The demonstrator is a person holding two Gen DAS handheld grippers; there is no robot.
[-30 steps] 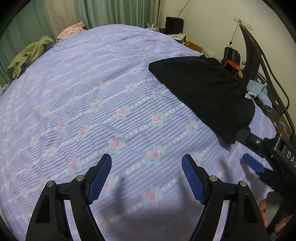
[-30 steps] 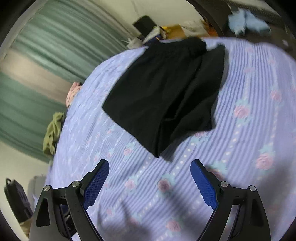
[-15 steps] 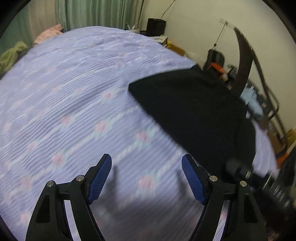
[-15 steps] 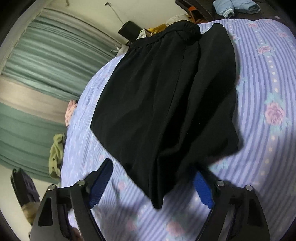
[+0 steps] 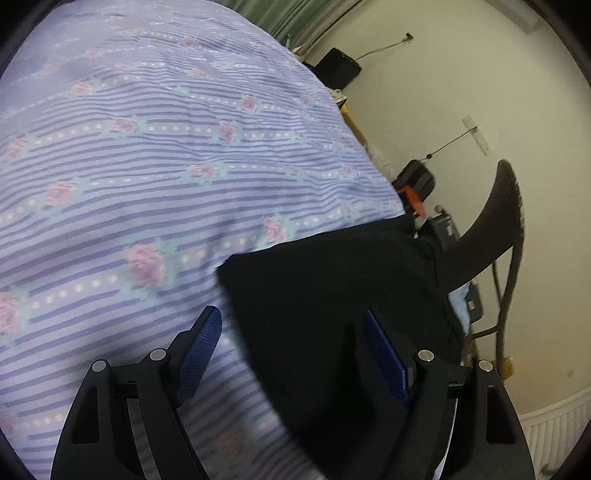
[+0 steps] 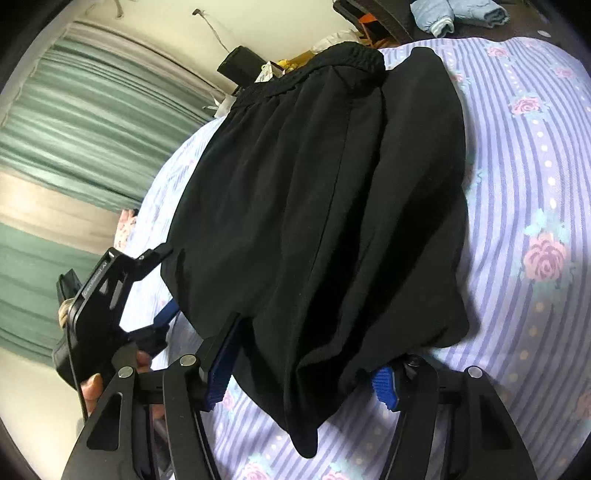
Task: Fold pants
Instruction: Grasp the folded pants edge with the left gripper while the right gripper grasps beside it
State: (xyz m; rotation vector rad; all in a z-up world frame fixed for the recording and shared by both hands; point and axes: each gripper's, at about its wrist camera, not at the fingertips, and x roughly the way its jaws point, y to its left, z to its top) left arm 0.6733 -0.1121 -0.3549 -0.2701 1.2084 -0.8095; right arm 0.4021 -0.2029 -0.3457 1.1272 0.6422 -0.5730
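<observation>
Black pants [image 6: 317, 192] lie folded lengthwise on the lilac rose-striped bedspread [image 6: 535, 177], waistband at the far end near the bed edge. My right gripper [image 6: 303, 365] is open, its blue pads straddling the near hem. My left gripper [image 5: 291, 354] is open over a corner of the pants [image 5: 325, 295]. It also shows in the right wrist view [image 6: 110, 295], at the pants' left edge. Neither gripper grips cloth.
A dark chair back [image 5: 491, 221] stands beside the bed at right, with light blue clothes [image 6: 461, 14] nearby. A black box [image 6: 240, 66] and clutter sit by the wall. Green curtains [image 6: 74, 122] hang at left.
Both grippers moved forward to the pants. The right one now has the hem between its fingers; the left swung right onto the pants' corner.
</observation>
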